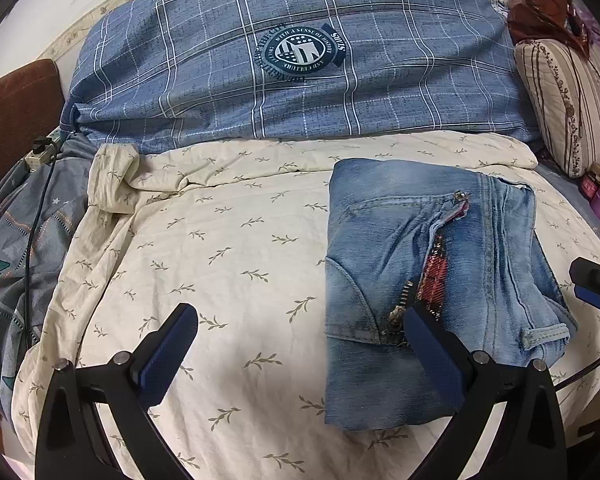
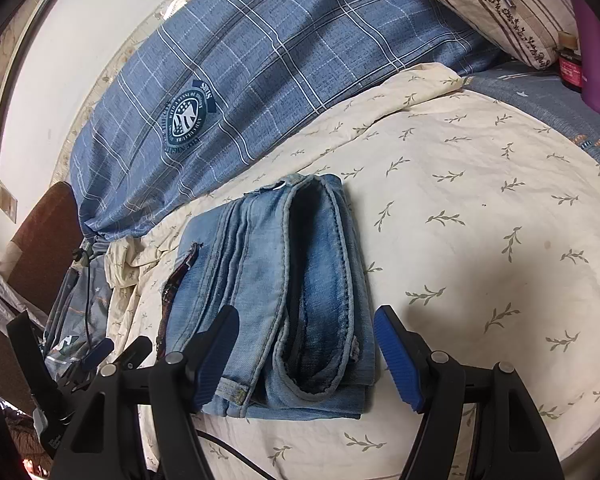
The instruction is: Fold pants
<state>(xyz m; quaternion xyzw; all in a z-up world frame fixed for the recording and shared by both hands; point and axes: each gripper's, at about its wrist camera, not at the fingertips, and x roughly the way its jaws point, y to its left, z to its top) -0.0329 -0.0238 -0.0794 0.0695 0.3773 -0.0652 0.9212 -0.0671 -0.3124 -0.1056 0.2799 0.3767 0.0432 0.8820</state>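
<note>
Lying folded into a compact stack on the cream leaf-print bedsheet (image 1: 228, 240), the faded blue denim pants (image 1: 432, 292) sit between the right gripper (image 2: 306, 354)'s spread fingers; left gripper (image 1: 300, 344), also spread, holds nothing, its right finger over the pants' zipper edge.

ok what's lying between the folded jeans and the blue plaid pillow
Only bare cream leaf-print sheet. In the left wrist view, a strip of it separates the folded jeans from the blue plaid pillow.
</note>
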